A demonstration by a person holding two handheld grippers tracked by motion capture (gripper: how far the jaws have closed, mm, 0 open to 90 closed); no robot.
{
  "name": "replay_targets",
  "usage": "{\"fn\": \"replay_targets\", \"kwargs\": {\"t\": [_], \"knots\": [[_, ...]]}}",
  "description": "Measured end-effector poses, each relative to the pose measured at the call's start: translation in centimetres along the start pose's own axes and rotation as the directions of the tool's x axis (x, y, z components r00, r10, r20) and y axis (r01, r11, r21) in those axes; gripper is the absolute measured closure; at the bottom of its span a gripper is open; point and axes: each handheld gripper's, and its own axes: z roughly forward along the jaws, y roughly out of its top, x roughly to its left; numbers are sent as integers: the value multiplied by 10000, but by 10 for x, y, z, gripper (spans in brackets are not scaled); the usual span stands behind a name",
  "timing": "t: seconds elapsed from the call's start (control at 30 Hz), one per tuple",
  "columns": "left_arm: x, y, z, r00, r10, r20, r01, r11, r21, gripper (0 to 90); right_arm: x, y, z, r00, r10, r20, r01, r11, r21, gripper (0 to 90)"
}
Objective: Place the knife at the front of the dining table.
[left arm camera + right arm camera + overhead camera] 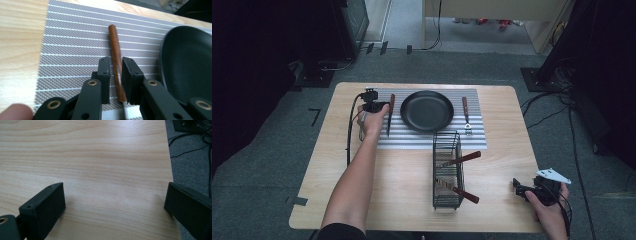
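Left gripper (115, 75), jaws narrowed around a wooden-handled knife (115, 53) lying on the placemat (72, 40) left of the pan (427, 111); whether they still pinch it is unclear. Fork (466, 116) already laid right; two utensils apparently wait in the near basket (447, 170). Right gripper (526, 190) rests wide open, empty.

The worktop (402, 180) is pale wood with a fine grain. The placemat (477, 137) is grey weave crossed by thin white stripes. The pan (427, 111) is black. The knife (115, 53) has a reddish-brown handle, as does the fork (466, 112). The wire basket (447, 170) is black. Both grippers' jaws are black. The floor (262, 165) is grey.
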Motion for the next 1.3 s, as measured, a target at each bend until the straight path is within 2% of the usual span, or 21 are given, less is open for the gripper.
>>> {"fn": "replay_targets", "kwargs": {"t": [0.03, 0.1, 0.17, 0.23, 0.3, 0.43, 0.5, 0.6, 0.73, 0.83, 0.87, 0.93, 1.13, 1.17, 1.3], "knots": [[0, 0, 0, 10000, 0, 0, 0, 10000, 0, 782, 0, 0, 0, 10000, 0, 0, 0, 10000, 0, 26], [-3, -2, 1, 9996, 297, -39, -297, 9995, 54, 788, 0, 0, 0, 10000, -14, -2, 14, 10000, 3, 26], [-4, -5, 5, 9990, 442, -39, -440, 9985, 312, 813, 0, 0, 0, 10000, -13, 8, 13, 10000, 6, 26], [-3, -7, 5, 9990, 440, -42, -438, 9983, 374, 818, 0, 0, 0, 10000, -16, 8, 16, 10000, 5, 26], [0, -8, 6, 9996, 261, 74, -264, 9988, 403, 807, 0, 0, 0, 10000, -8, 8, 8, 10000, 14, 27], [2, -7, 4, 9998, 195, -71, -193, 9994, 296, 827, 0, 0, 0, 10000, -19, 11, 19, 10000, 8, 26], [4, -7, 2, 9999, 110, 34, -110, 9996, 271, 826, 0, 0, 0, 10000, -17, 12, 17, 10000, 8, 27], [4, -6, 1, 9998, 155, -85, -153, 9997, 210, 798, 0, 0, 0, 10000, -19, 13, 19, 10000, 6, 26], [-1, -5, 2, 9998, 171, -78, -170, 9997, 186, 709, 0, 0, 0, 10000, -4, 10, 4, 10000, 14, 26], [-7, -6, 8, 9974, 585, -423, -565, 9973, 468, 695, 0, 0, 0, 10000, -9, 9, 9, 10000, 15, 26], [-10, -8, 10, 9912, 903, -965, -870, 9955, 376, 713, 0, 0, 0, 10000, -10, 9, 10, 10000, 14, 26], [-10, -9, 12, 9910, 965, -923, -934, 9949, 376, 764, 0, 0, 0, 10000, -7, 8, 7, 10000, 16, 26], [-10, -9, 13, 9936, 712, -871, -692, 9973, 258, 780, 0, 0, 0, 10000, -17, 9, 17, 10000, 8, 27], [-9, -9, 14, 9952, 461, -868, -443, 9988, 216, 781, 0, 0, 0, 10000, -19, 9, 19, 10000, 6, 26], [-8, -10, 13, 9957, 184, -908, -172, 9998, 140, 781, 0, 0, 0, 10000, -19, 5, 19, 10000, 8, 26]]}}
